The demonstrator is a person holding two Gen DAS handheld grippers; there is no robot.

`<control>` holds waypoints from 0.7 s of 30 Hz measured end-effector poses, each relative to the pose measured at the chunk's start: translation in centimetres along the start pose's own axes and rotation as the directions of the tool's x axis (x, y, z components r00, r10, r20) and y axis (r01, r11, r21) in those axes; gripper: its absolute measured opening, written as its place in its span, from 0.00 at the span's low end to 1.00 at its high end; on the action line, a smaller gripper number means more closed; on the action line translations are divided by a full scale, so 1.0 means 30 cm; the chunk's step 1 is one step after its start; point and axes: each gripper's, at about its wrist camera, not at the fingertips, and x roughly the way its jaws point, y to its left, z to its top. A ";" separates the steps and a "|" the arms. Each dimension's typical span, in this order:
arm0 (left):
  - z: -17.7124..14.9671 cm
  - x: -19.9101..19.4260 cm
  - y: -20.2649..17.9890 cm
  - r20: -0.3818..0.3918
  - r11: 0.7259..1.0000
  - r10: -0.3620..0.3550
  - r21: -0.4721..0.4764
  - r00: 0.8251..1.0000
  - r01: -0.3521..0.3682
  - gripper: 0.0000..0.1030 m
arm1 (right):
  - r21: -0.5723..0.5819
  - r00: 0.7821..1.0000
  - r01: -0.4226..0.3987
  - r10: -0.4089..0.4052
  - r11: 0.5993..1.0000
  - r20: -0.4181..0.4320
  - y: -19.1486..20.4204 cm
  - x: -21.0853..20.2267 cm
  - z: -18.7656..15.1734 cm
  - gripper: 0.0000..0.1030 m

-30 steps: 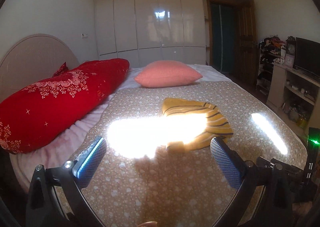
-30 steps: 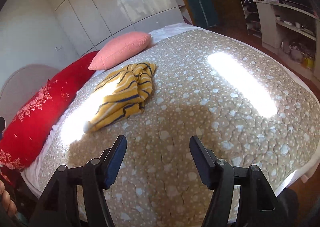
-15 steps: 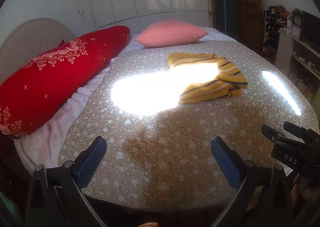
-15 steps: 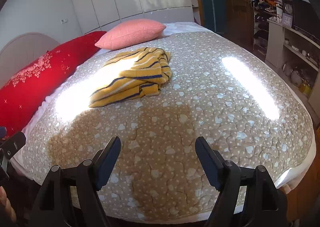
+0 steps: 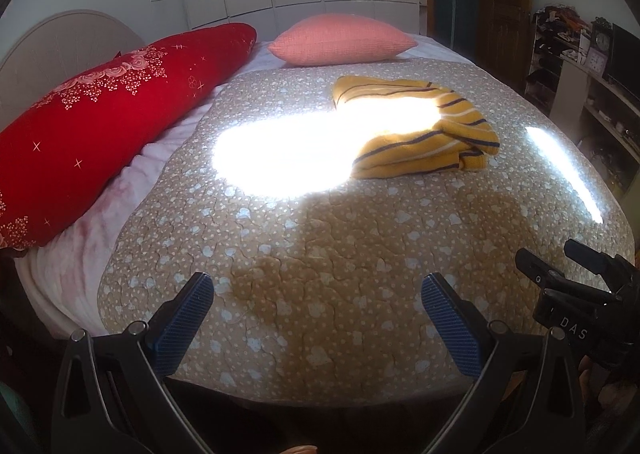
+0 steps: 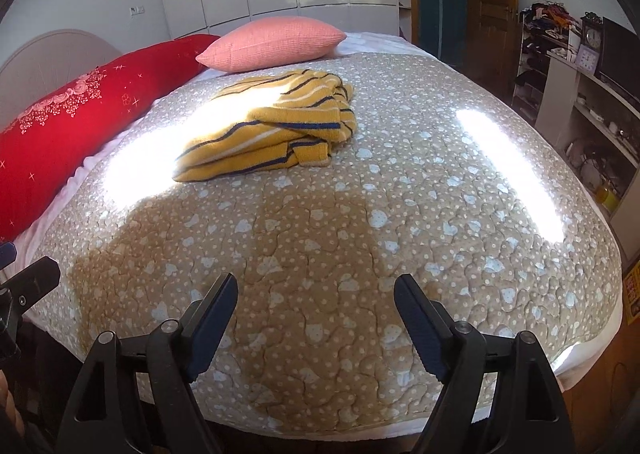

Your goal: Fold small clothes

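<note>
Left gripper point(image 5: 318, 300) spread wide, ribbed blue pads point(image 5: 182, 320) well apart, gripping nothing, poised above the near edge of the bed. Right gripper point(image 6: 316, 312) likewise splayed, dark blue-black pads point(image 6: 212, 318) apart, nothing between them, over the same near edge; seen from the left wrist as a black clamp body point(image 5: 576, 310) at the lower right. Beneath both, a tan quilted bedspread point(image 6: 360, 254) with pale heart and dot print, stitched in puffy wavy cells, soft and slightly lumpy, curving down at its near and right edges over a white sheet point(image 6: 592, 354). Broad bare stretch of quilt between the grippers and the garment. Farther in, toward the middle-left of the bed, a small yellow knitted sweater with dark blue and white stripes point(image 6: 272, 130), loosely bunched, layers folded over one another, a ribbed cuff or hem corner sticking out on its near right side; partly washed out by a bright patch of sunlight point(image 5: 288, 158) falling across it and the quilt. Second narrow strip of sunlight point(image 6: 512, 170) on the right side of the bed, well apart from the sweater. Beyond the sweater, near but apart from it, a plump salmon-pink textured cushion point(image 6: 272, 42). Along the left edge, a long red bolster pillow with white floral print point(image 5: 100, 118), lying on pale pink-white bedding point(image 5: 80, 250).
</note>
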 end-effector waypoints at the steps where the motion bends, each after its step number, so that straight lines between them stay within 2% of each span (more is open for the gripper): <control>1: -0.001 0.002 -0.005 -0.003 1.000 -0.001 0.004 1.000 0.001 1.00 | 0.000 1.000 -0.001 0.001 1.000 -0.001 0.000 0.001 -0.001 0.82; 21: -0.023 0.030 -0.025 -0.036 1.000 -0.011 0.014 0.999 0.012 1.00 | -0.009 0.999 -0.011 0.010 1.000 -0.035 0.007 0.037 -0.016 0.85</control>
